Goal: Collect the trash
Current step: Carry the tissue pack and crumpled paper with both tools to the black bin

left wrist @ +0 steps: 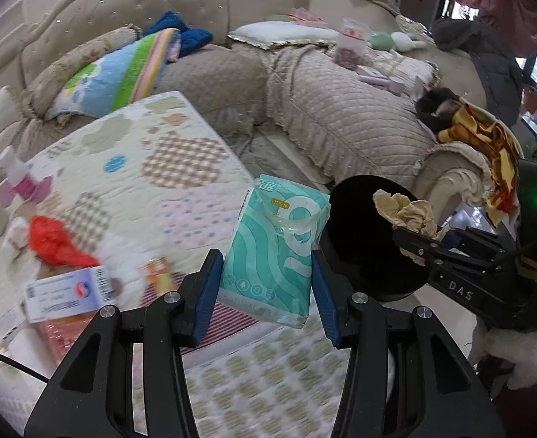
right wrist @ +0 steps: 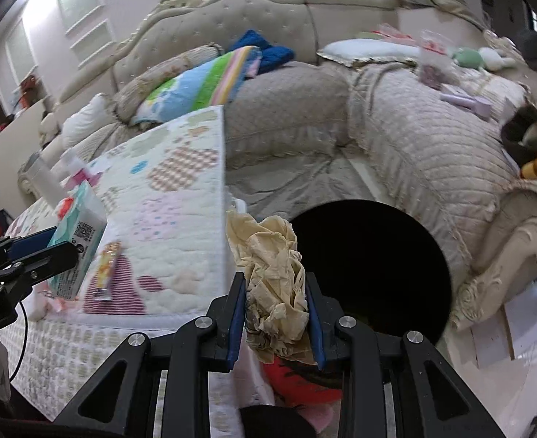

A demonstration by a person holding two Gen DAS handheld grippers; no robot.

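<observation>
A: What does the left hand-held gripper (left wrist: 266, 284) carry?
B: A teal tissue pack (left wrist: 275, 255), clamped between its pads, above the quilted counter (left wrist: 151, 168) edge.
A: And the right hand-held gripper (right wrist: 276, 319)?
B: Closed around crumpled beige paper (right wrist: 274, 281), beside the black bin (right wrist: 378, 255).

The tissue pack (left wrist: 272, 255) is teal with white wavy lines. The crumpled paper (right wrist: 274, 284) is beige. The bin (right wrist: 374, 266) is black, the sofa (right wrist: 414, 153) beige and quilted.
</observation>
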